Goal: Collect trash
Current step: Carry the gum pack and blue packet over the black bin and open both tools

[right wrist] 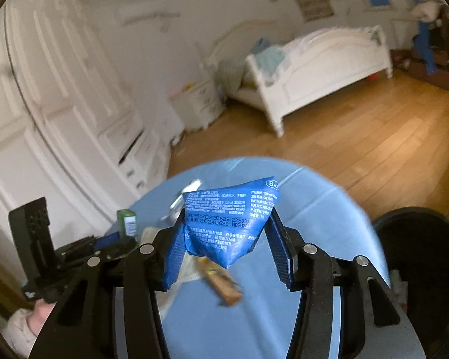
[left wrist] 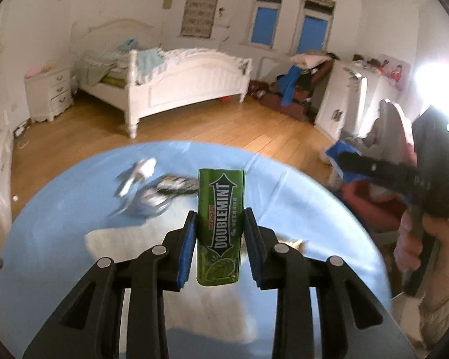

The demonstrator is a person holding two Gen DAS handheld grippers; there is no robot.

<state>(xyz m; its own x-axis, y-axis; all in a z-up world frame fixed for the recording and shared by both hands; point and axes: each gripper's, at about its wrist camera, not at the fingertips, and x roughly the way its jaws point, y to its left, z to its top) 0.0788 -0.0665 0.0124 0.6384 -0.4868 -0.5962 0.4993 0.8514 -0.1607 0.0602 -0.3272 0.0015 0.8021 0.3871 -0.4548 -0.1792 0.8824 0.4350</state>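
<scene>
My left gripper (left wrist: 220, 218) is shut on a green Doublemint tin (left wrist: 221, 227) and holds it upright above the round blue table (left wrist: 60, 224). The tin also shows at the left of the right wrist view (right wrist: 128, 220). My right gripper (right wrist: 226, 218) is shut on a crumpled blue wipes packet (right wrist: 228, 221), lifted above the table (right wrist: 329, 224). Crumpled silver and white wrappers (left wrist: 152, 190) lie on the far part of the table. A brown wrapper (right wrist: 221, 284) and pale paper (right wrist: 188, 264) lie on the table below the packet.
A dark bin (right wrist: 419, 254) stands just right of the table. A white bed (left wrist: 176, 77), a nightstand (left wrist: 49, 92) and white wardrobes (right wrist: 60, 119) stand on the wooden floor. Piles of clothes (left wrist: 296, 86) line the right wall.
</scene>
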